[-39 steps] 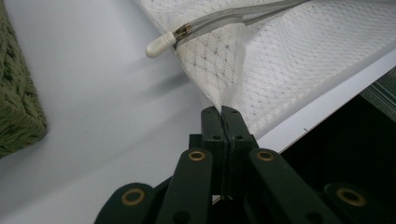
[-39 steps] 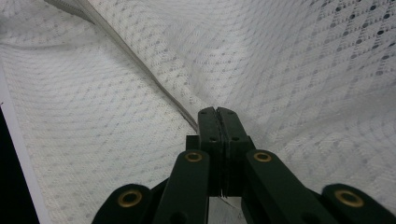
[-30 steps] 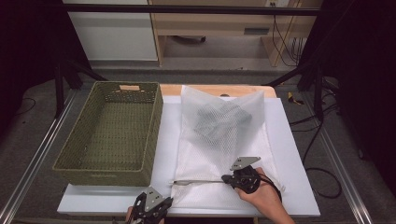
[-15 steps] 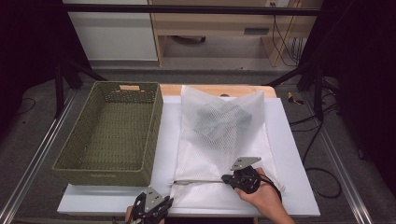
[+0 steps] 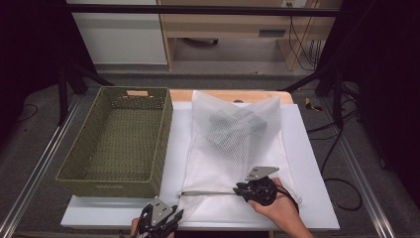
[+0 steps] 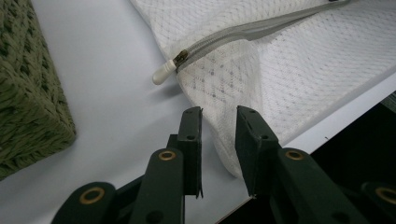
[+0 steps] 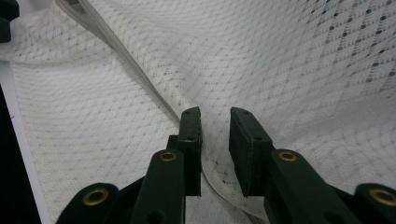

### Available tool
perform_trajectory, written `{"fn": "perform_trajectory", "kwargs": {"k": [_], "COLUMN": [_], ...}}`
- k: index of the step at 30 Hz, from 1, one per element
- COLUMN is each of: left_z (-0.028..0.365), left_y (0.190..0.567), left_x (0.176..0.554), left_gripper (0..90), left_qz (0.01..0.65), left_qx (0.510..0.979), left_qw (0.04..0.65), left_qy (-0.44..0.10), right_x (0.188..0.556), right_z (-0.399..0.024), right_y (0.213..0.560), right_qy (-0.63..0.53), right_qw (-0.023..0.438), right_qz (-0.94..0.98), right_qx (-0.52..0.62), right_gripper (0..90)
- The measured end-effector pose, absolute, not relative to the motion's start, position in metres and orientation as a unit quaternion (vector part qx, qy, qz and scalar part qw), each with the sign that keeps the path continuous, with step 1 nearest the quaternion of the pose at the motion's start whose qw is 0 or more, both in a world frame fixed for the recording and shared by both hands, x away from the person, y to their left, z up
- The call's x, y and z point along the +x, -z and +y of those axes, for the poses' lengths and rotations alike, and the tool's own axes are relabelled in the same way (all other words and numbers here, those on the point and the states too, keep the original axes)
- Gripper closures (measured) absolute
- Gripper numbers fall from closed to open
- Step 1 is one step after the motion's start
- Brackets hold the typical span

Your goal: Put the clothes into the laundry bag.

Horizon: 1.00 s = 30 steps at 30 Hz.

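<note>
A white mesh bag [image 5: 233,153] lies flat on the white table [image 5: 307,148], with a folded grey garment [image 5: 235,126] inside its far half. Its grey zipper [image 5: 208,193] runs along the near edge and ends in a white pull [image 6: 163,73]. My left gripper [image 5: 171,215] sits at the bag's near left corner [image 6: 243,88]. Its jaws have just been opening, and the mesh corner lies loose between them [image 6: 218,112]. My right gripper [image 5: 238,189] is at the zipper's right end. Its jaws have also just been opening, over a fold of mesh [image 7: 215,112].
A green woven basket [image 5: 106,184] stands empty on the left side of the table, close to the bag; its corner [image 6: 28,93] shows in the left gripper view. The table's near edge [image 6: 336,116] runs just behind the left gripper. Cables lie on the floor to the right.
Both hands keep their places, and the bag lies as it did. At this size the high view barely shows the jaws parting.
</note>
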State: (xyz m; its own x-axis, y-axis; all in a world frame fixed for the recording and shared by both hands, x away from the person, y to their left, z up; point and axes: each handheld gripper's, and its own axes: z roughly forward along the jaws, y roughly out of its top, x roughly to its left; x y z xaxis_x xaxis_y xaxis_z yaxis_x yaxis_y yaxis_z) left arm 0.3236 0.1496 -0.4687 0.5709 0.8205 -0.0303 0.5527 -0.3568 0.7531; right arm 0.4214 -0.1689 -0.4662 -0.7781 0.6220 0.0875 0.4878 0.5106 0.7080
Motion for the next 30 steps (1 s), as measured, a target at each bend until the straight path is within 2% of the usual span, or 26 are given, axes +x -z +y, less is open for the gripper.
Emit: {"fn": "perform_trajectory", "kwargs": {"k": [14,30], "left_z": [0.154,0.157], "left_y": [0.467,0.465], "left_x": [0.325,0.326], "left_gripper": [70.9,63.4], "left_qz": [0.429,0.433], "left_qx": [0.802,0.796], "left_qw": [0.371,0.375], "left_qy": [-0.189,-0.195], "right_x": [0.415,0.415], "right_z": [-0.159,-0.121], "right_y": [0.45,0.425], "right_qy": [-0.393,-0.389], "right_qw": [0.101,0.11], "right_qz": [0.865,0.878], "right_qx": [0.295,0.255], "right_gripper": [73.2,73.7]}}
